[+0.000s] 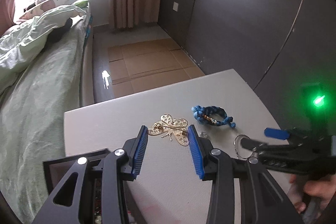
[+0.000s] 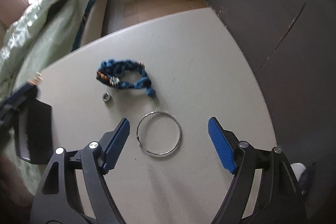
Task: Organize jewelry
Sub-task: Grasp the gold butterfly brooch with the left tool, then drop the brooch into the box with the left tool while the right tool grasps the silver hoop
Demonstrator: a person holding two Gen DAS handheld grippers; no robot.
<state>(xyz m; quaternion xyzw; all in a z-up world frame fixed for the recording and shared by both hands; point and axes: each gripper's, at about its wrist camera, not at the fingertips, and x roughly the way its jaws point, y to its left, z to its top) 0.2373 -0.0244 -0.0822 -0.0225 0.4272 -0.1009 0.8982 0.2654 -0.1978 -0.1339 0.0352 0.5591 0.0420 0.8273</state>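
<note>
1. The left gripper has its blue pads apart, nothing clamped; a gold filigree butterfly brooch lies on the white table just past its tips.
2. The right gripper stands wide apart above a thin silver bangle, which lies flat between its pads, untouched.
3. Just beyond the bangle, to the left, sits a small silver ring.
4. Farther out lies a blue braided bracelet with beads.
</note>
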